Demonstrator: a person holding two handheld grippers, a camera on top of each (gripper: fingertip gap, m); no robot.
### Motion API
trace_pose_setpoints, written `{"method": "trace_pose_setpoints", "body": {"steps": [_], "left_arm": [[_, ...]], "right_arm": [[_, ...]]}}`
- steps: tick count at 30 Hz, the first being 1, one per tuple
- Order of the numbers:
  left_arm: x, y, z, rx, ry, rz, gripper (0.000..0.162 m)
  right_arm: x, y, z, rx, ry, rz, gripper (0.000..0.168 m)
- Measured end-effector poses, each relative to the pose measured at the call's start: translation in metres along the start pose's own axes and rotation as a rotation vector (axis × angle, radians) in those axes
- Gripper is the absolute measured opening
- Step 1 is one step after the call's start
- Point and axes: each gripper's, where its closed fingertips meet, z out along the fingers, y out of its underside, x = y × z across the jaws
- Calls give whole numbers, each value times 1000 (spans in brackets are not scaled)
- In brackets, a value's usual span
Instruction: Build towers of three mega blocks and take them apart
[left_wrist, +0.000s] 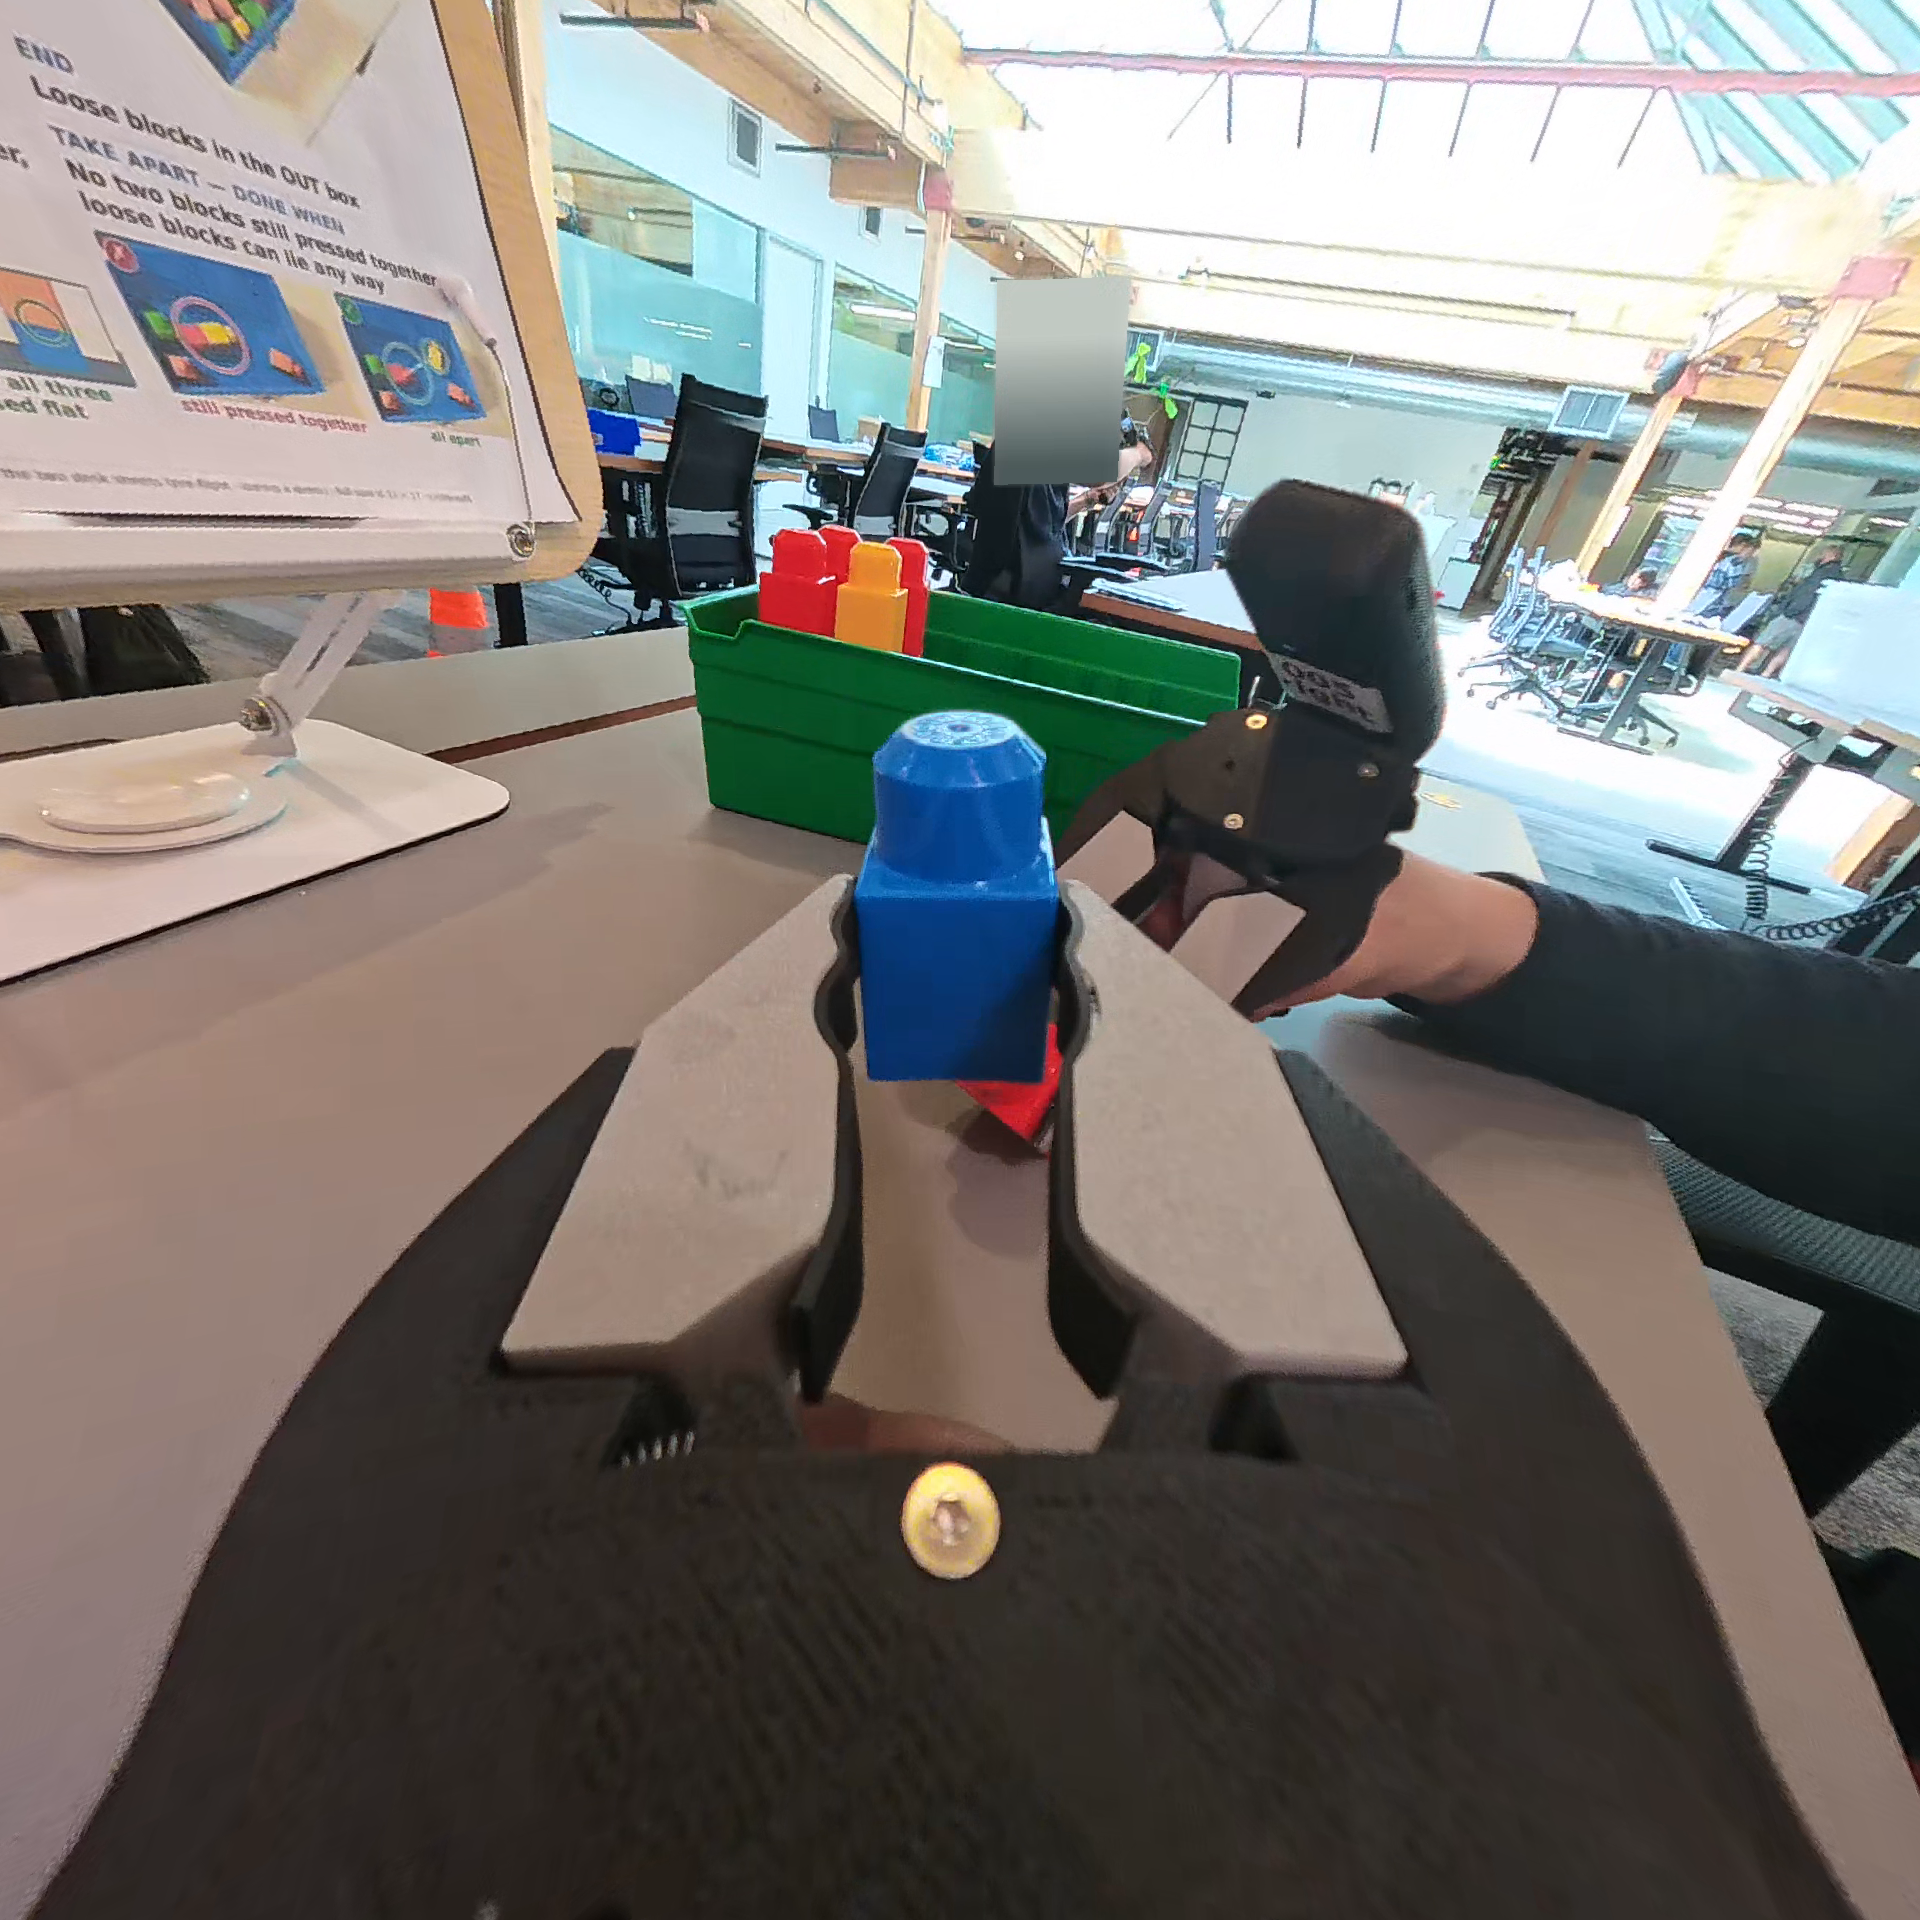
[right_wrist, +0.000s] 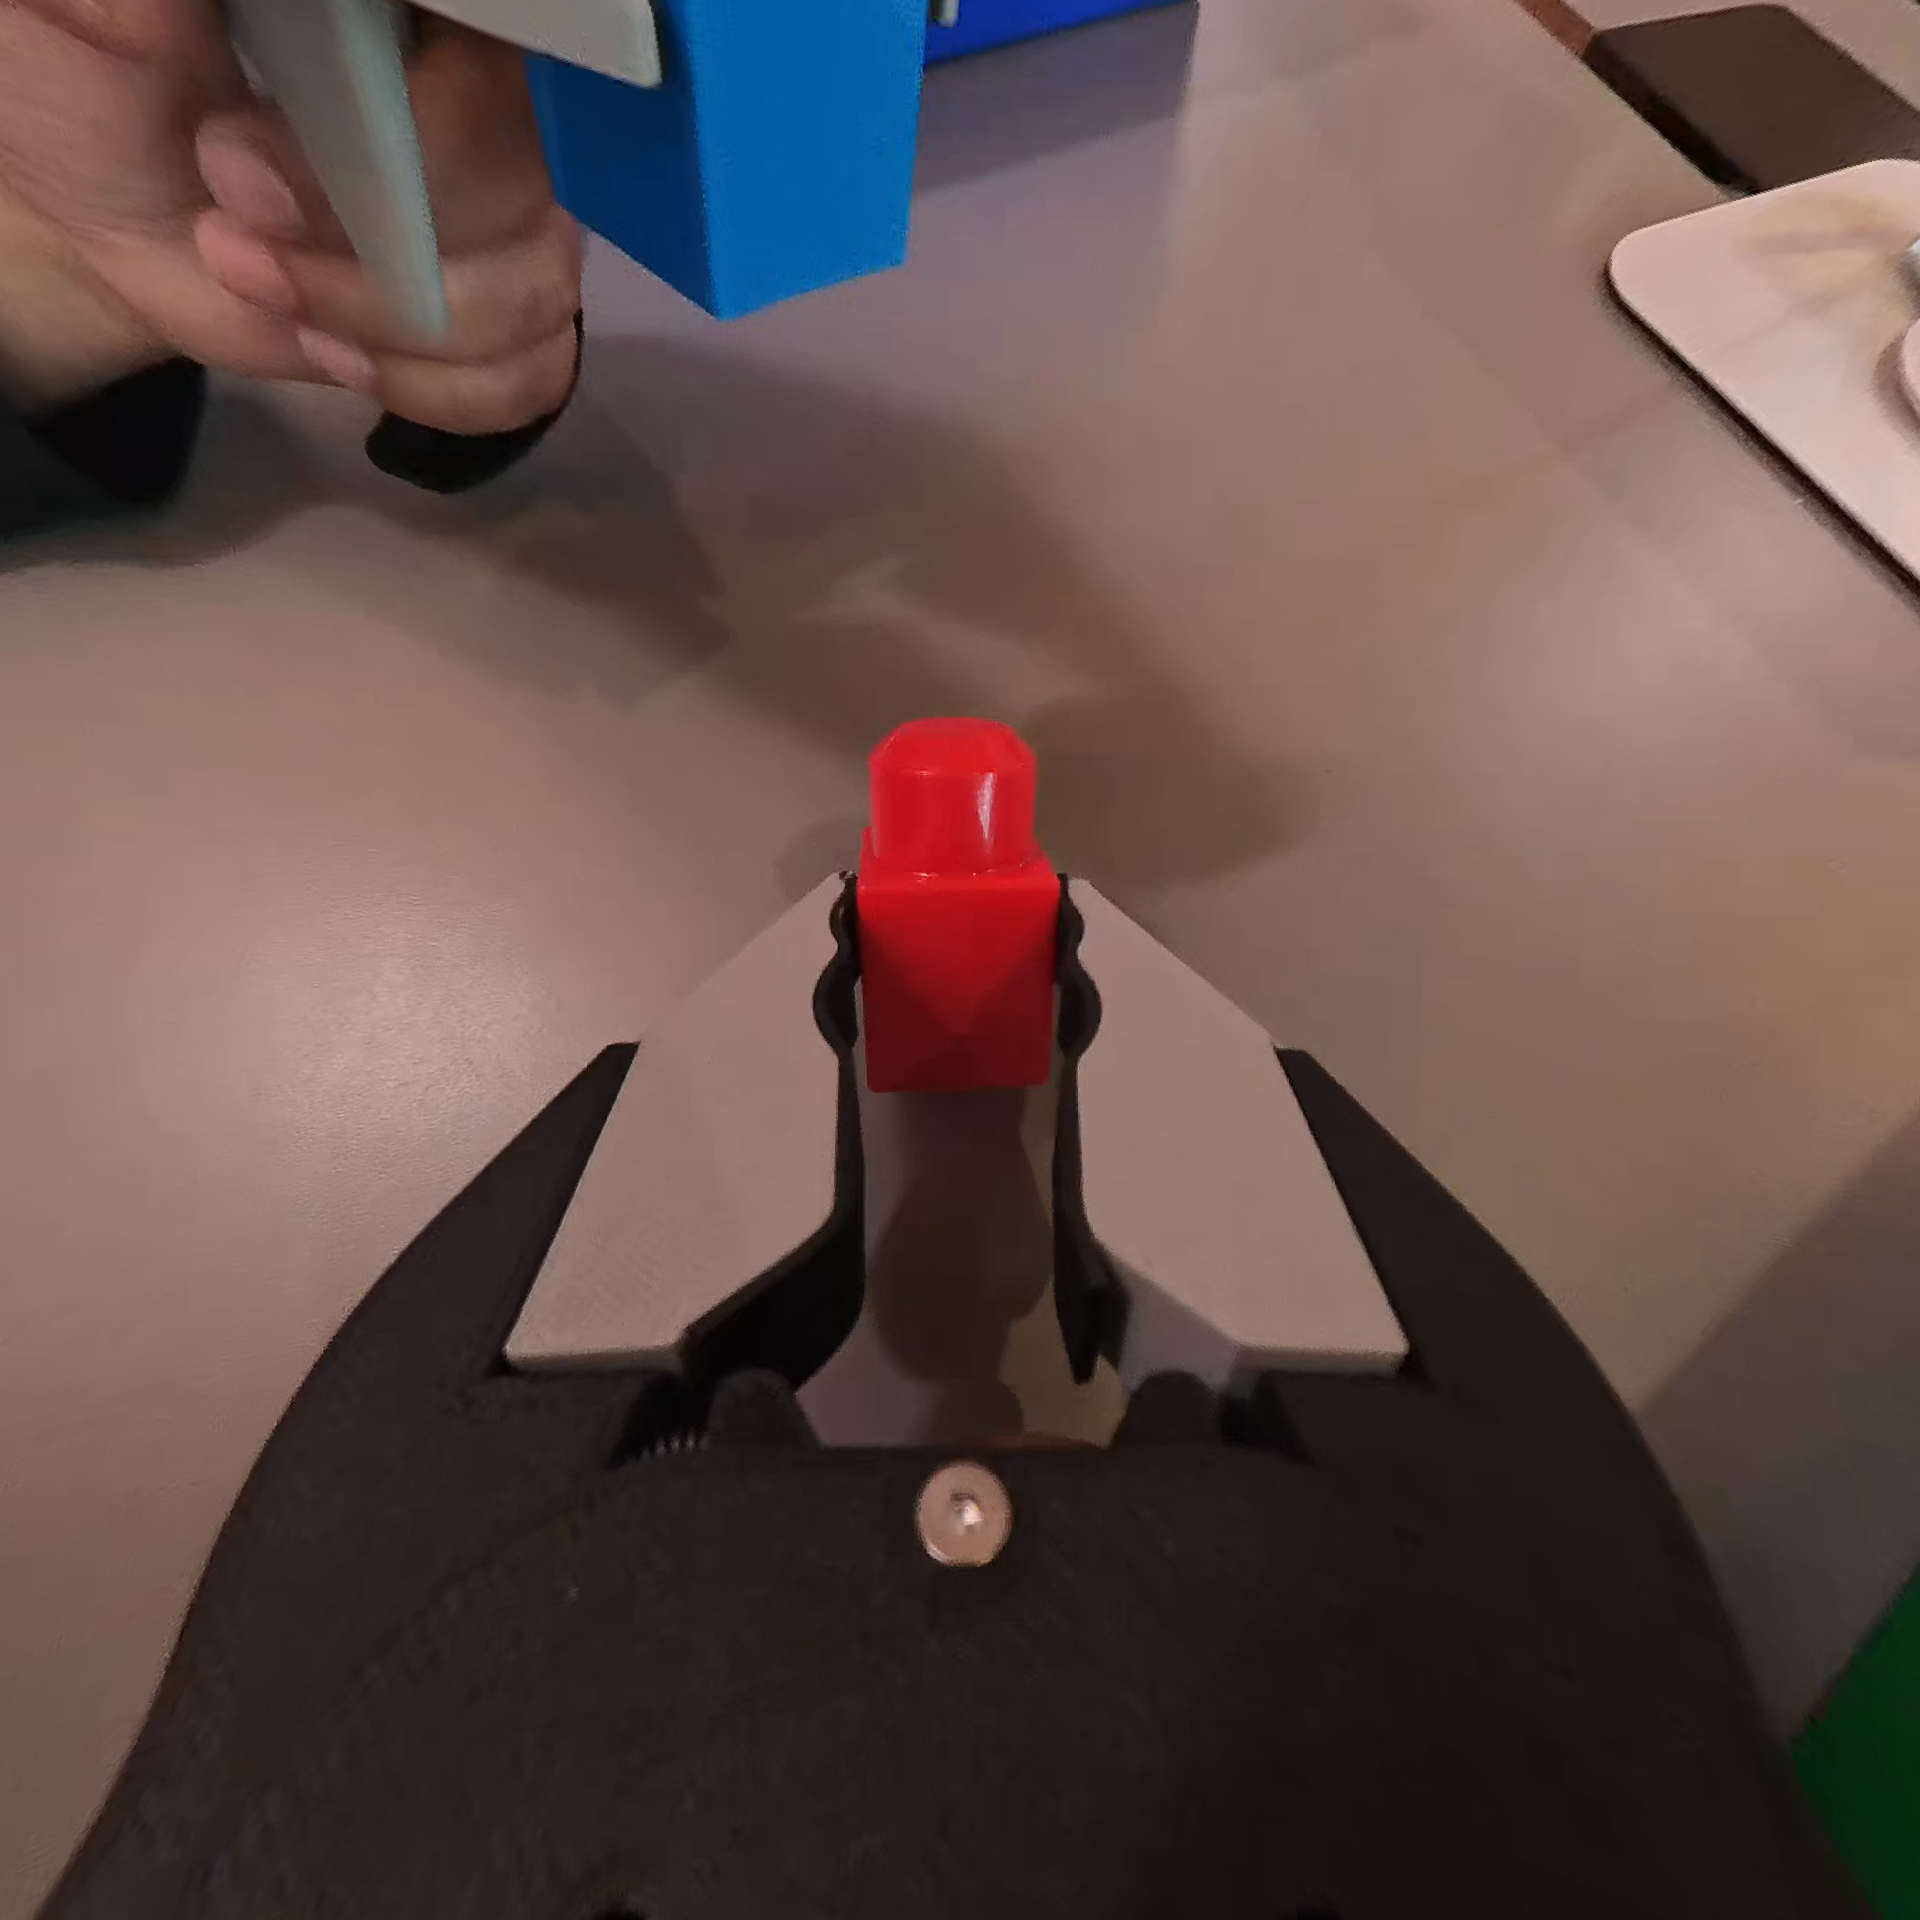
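My left gripper (left_wrist: 956, 977) clamps the stiff, light blue plastic single-stud block (left_wrist: 954, 914) by its flat sides, my right gripper (right_wrist: 956, 977) likewise pinching the smooth red plastic block (right_wrist: 951, 935).

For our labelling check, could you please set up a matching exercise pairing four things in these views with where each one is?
Things:
1. blue block
2. red block
3. orange block
4. instruction sheet

Places:
A. standing in the green bin
B. clamped in the right claw
C. on a stand at the table's far left
D. clamped in the left claw

Pairs: 1-D, 2-B, 3-A, 4-C
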Motion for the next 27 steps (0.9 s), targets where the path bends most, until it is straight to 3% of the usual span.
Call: {"method": "trace_pose_setpoints", "body": {"steps": [9, 14, 18, 23, 27], "left_arm": [[5, 11, 6, -55, 14, 23, 33], [16, 12, 6, -56, 79, 10, 34], [37, 19, 6, -92, 198, 4, 34], [56, 30, 8, -146, 277, 52, 34], [65, 33, 8, -164, 314, 49, 34]], "right_arm": [[2, 21, 2, -94, -39, 32, 34], [-4, 12, -3, -60, -61, 14, 38], [-4, -11, -19, 64, -91, 30, 43], [-30, -67, -60, 419, -207, -25, 40], [-46, -83, -70, 529, -274, -36, 37]]}}
